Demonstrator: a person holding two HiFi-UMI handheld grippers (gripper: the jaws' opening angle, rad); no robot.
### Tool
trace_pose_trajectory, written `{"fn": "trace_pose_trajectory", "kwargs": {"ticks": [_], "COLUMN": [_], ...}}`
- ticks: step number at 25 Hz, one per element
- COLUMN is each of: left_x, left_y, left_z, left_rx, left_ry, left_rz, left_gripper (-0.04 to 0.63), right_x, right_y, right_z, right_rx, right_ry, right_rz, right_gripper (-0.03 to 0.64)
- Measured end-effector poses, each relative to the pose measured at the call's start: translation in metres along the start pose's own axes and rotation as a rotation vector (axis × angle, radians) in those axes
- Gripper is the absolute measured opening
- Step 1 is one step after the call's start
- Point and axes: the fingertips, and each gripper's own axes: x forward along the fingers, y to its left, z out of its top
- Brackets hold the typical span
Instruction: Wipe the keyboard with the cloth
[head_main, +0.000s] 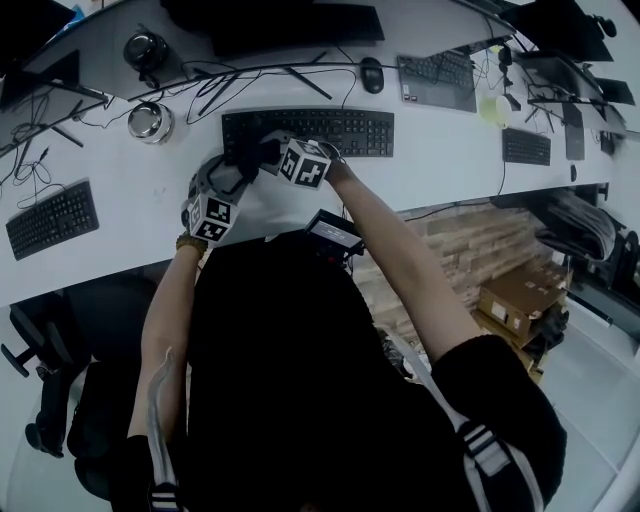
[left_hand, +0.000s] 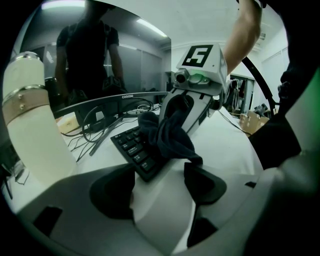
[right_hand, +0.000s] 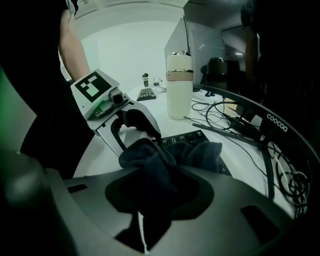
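A long black keyboard (head_main: 318, 132) lies on the white desk. In the head view, my right gripper (head_main: 270, 152) is over its left end, shut on a bunched dark cloth (head_main: 258, 150) that rests on the keys. The right gripper view shows the cloth (right_hand: 165, 157) squeezed between the jaws of the right gripper (right_hand: 160, 186), with keys (right_hand: 190, 138) just beyond. My left gripper (head_main: 228, 172) sits at the keyboard's left front corner. In its own view the left gripper (left_hand: 160, 184) is open and holds nothing. The keyboard corner (left_hand: 134, 150) and the cloth (left_hand: 167, 134) lie just ahead of it.
A tall white bottle (right_hand: 179, 86) stands left of the keyboard, close beside my left gripper. A curved monitor's stand and cables (head_main: 250, 75) run behind the keyboard. A second keyboard (head_main: 52, 218) lies far left, and a mouse (head_main: 372, 73) and a laptop (head_main: 436, 78) at the back right.
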Motion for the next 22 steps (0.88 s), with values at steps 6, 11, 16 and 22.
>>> {"fn": "trace_pose_trajectory", "kwargs": {"ticks": [6,11,16,22], "left_x": [-0.001,0.0,0.0,0.002], "left_y": [0.0,0.0,0.001,0.001], "left_z": [0.0,0.001,0.0,0.001], "left_rx": [-0.002,-0.003,-0.002,-0.012], "left_ry": [0.004,0.0,-0.005,0.0], "left_rz": [0.004,0.004,0.004,-0.012], "left_gripper": [0.304,0.304,0.304,0.304], "right_x": [0.001,0.016,0.03,0.03], "right_y": [0.001,0.002,0.006,0.007], "right_z": [0.003,0.028,0.04,0.046], "right_rx": [-0.022,0.036,-0.031,0.023], "right_ry": [0.008,-0.057,-0.019,-0.004], "right_rz": [0.011,0.03,0.046,0.089], "right_gripper": [0.11,0.112,0.112,0.115]}}
